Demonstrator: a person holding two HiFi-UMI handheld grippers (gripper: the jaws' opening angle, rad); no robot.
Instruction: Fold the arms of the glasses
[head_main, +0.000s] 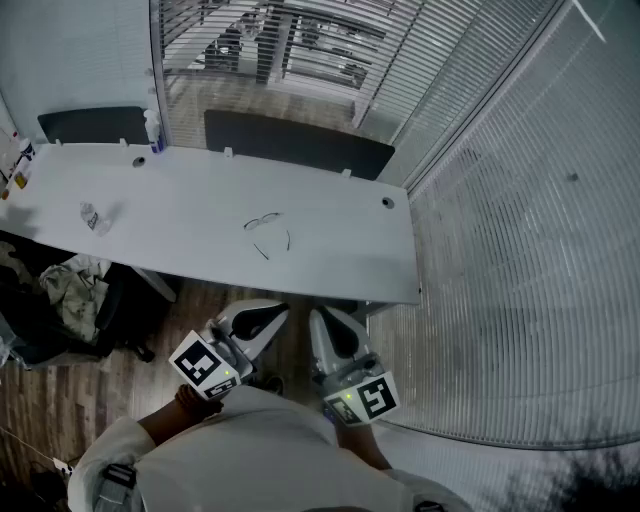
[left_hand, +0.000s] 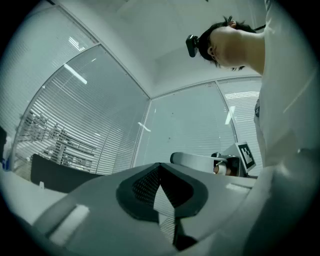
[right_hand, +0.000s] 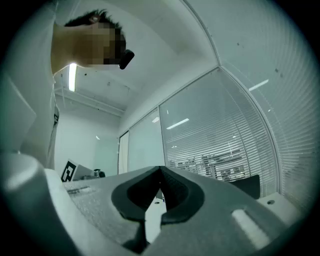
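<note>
Glass walls with slatted blinds are enclosing a room where a long white table (head_main: 340, 250) is standing on a wooden floor, with two dark chairs (head_main: 298, 146) showing behind its far edge. Glasses (head_main: 263, 222) are lying on the bare tabletop, roughly midway along it and a little toward the right, well apart from everything else. They are looking thin and wiry, with clear lenses on the far side and both arms spread open, pointing back toward the person (the frame is too small to tell more). A crumpled clear wrapper (head_main: 93, 217) is sitting near the table's left end, and a small bottle (head_main: 153, 130) is standing at the far edge. The left gripper (head_main: 278, 311) and the right gripper (head_main: 318, 316) are hovering side by side below the table's near edge, close to the person's body and well short of the glasses. In each gripper view the jaws are meeting at their tips, clenched on nothing, and tilting slightly upward toward the blinds.
</note>
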